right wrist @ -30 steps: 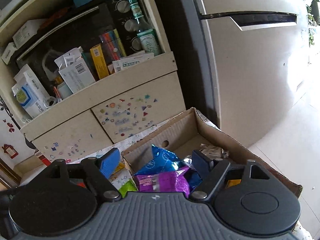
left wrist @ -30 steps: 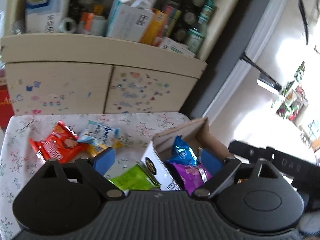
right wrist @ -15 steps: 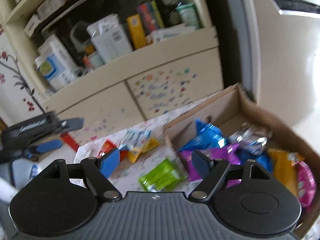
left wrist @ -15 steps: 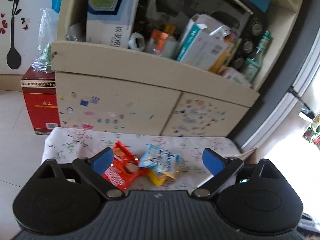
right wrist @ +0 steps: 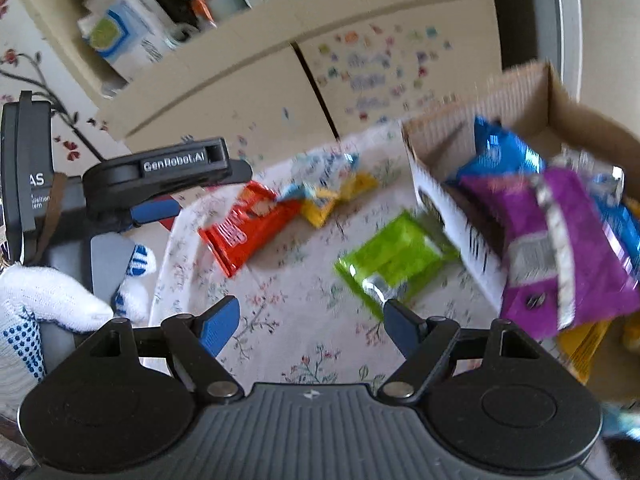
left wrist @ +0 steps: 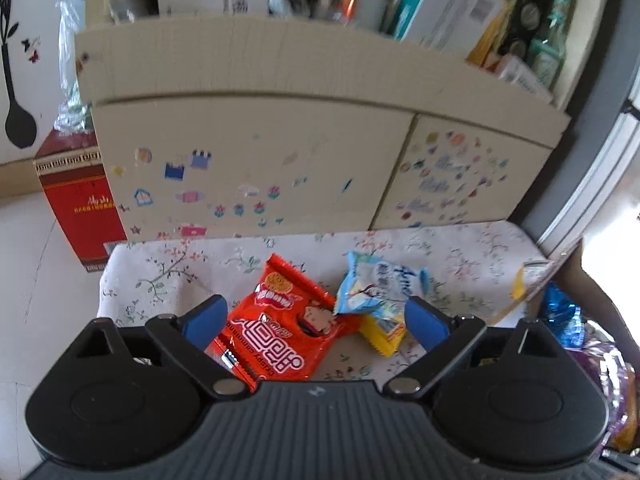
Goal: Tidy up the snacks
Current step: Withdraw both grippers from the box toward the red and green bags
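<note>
A red snack packet point(left wrist: 280, 332) lies on the floral tablecloth point(left wrist: 460, 264), with a light blue packet point(left wrist: 376, 284) and a yellow one point(left wrist: 384, 332) beside it. My left gripper point(left wrist: 312, 316) is open just above the red packet; it also shows in the right wrist view point(right wrist: 160, 208). My right gripper point(right wrist: 310, 320) is open and empty over the cloth, near a green packet point(right wrist: 396, 256). A cardboard box point(right wrist: 520, 92) at the right holds purple point(right wrist: 560, 248) and blue point(right wrist: 504, 152) packets. The red packet point(right wrist: 244, 228) lies left of the green one.
A beige cabinet with stickers point(left wrist: 280, 152) stands behind the table, its shelf crowded with boxes and bottles. A red carton point(left wrist: 80, 200) stands on the floor at the left. A grey fridge edge point(left wrist: 600, 168) is at the right.
My left gripper has swung left from the box and come down close over the red packet. My right gripper has swung left and down from the box toward the green packet.
</note>
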Tool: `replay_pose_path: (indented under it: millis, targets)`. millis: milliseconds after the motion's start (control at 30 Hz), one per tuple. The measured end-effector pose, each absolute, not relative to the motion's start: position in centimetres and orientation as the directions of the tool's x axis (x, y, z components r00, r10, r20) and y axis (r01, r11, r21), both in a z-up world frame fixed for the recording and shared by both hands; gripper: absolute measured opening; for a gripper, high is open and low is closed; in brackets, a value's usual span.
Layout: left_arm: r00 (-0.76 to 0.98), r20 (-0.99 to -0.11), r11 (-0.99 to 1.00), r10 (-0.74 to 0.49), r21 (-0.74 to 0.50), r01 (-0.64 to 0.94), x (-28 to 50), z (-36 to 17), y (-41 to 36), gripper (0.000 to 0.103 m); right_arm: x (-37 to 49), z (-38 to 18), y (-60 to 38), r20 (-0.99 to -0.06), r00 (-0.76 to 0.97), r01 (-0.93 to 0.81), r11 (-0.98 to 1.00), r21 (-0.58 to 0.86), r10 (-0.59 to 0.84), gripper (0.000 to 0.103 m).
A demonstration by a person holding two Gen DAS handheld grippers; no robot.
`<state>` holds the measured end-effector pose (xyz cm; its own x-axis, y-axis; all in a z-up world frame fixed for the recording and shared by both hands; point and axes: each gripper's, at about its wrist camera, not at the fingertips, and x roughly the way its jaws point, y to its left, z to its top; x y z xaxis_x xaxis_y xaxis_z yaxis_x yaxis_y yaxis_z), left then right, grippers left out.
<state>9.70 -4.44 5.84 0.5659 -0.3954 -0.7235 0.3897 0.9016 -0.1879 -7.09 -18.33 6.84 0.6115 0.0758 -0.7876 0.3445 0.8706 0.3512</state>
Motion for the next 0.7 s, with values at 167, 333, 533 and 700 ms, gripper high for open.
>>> replay_pose_path:
  millis: [167,333,533,700]
  targets:
    - [0.574,-0.736,0.916,-0.359,-0.161,0.366,11.2,4.0,-5.0,0.095,-6.3,5.0,-17.8,-0.811,0.585,0.382,0.882,0.276,0.0,0.084]
    - [0.588,-0.741,0.934,-0.324,-0.15,0.325,12.7,2.6,-5.1,0.095,-5.5,3.4,-18.2,-0.827,0.56,0.42,0.878,0.23,-0.051,0.084]
    - [0.566,-0.767,0.943,-0.304,-0.158,0.293,14.0,1.0,-5.3,0.095,-4.7,2.1,-18.1,-0.824,0.561,0.41,0.89,0.201,-0.072,0.089]
    - [0.551,-0.793,0.955,-0.258,-0.121,0.272,14.0,0.0,-5.0,0.095,-3.6,1.4,-17.7,-0.81,0.572,0.368,0.923,0.111,-0.131,0.09]
